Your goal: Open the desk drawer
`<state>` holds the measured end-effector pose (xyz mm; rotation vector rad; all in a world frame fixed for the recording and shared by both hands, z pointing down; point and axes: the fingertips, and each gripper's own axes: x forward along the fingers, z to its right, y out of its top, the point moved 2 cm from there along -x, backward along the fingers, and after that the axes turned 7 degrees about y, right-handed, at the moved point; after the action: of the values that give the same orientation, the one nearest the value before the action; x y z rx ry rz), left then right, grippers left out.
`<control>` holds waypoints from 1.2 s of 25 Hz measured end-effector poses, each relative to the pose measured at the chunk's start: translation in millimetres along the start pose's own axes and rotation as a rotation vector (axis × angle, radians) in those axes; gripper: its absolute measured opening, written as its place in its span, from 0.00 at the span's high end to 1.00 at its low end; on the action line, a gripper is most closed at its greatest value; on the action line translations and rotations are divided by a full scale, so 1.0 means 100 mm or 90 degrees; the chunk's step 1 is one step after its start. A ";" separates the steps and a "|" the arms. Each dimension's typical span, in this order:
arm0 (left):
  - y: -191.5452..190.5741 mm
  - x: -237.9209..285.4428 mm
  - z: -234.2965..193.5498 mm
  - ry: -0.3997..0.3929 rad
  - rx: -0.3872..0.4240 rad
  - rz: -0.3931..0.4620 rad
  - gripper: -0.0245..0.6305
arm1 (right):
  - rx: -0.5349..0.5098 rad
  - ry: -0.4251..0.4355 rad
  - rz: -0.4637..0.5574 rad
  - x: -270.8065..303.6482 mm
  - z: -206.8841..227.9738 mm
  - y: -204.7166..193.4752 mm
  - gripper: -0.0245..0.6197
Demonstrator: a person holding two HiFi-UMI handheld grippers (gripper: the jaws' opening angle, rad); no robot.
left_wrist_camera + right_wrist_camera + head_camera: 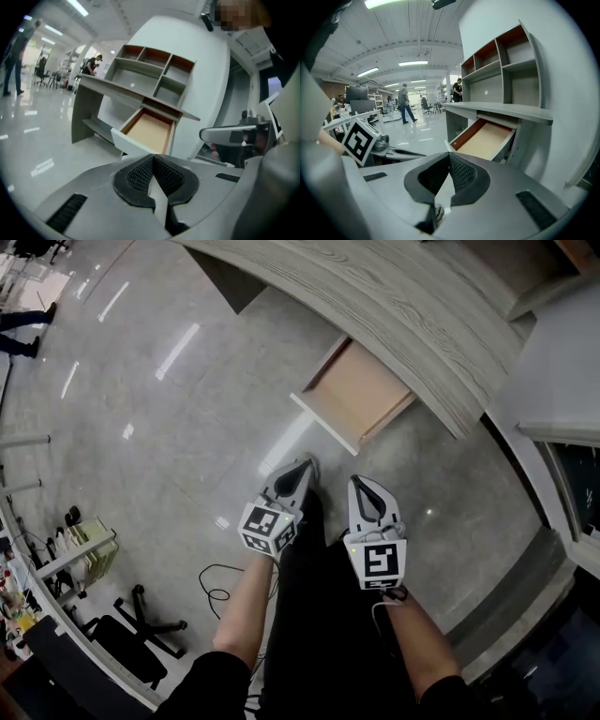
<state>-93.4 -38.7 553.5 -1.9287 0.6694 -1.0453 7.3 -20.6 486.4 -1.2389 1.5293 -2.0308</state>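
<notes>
The drawer (pixel 352 395) stands pulled out from under the top of the grey wood-grain table (pixel 375 296). Its white front panel faces the person, and its pale wooden bottom is bare and open to view. In the left gripper view the drawer (pixel 149 131) hangs just beneath the table edge. Above it a shelf unit (pixel 150 70) of several open compartments sits on the tabletop against a white wall.

Neither claw touches the drawer; both hover short of its front, above the glossy grey floor (pixel 169 427). The left claw (pixel 305 463) is pressed together, its ribbed black pads meeting at the tip with nothing between them. The right claw (pixel 359 482) just beside it looks the same: pads closed on each other, empty. Both point toward the drawer and slightly downward. Each carries its marker cube behind the jaws, the left cube (pixel 269 528) turned at an angle and the right cube (pixel 377 563) facing up squarely. The person's bare forearms reach out over dark trousers.

A black office chair (pixel 141 620) stands on the floor to the person's left, and a thin dark cable (pixel 220 587) loops nearby. In the right gripper view the hall stretches back under strip lights, with a few people (pixel 405 108) walking or standing far off.
</notes>
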 end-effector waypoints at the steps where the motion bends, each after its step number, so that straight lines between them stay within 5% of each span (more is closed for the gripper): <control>1: 0.02 -0.05 0.04 0.013 0.030 0.006 0.96 | 0.000 -0.002 0.002 -0.01 0.00 -0.01 0.95; 8: 0.09 -0.29 0.19 0.050 0.041 0.024 0.96 | 0.008 -0.009 0.003 -0.15 -0.04 -0.01 0.95; 30: 0.09 -0.39 0.23 0.039 0.026 0.040 0.96 | 0.008 -0.033 0.008 -0.15 -0.14 0.06 0.95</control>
<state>-94.6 -4.3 522.4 -1.8345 0.7326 -1.0739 3.8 -4.3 473.5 -1.2639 1.4939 -1.9819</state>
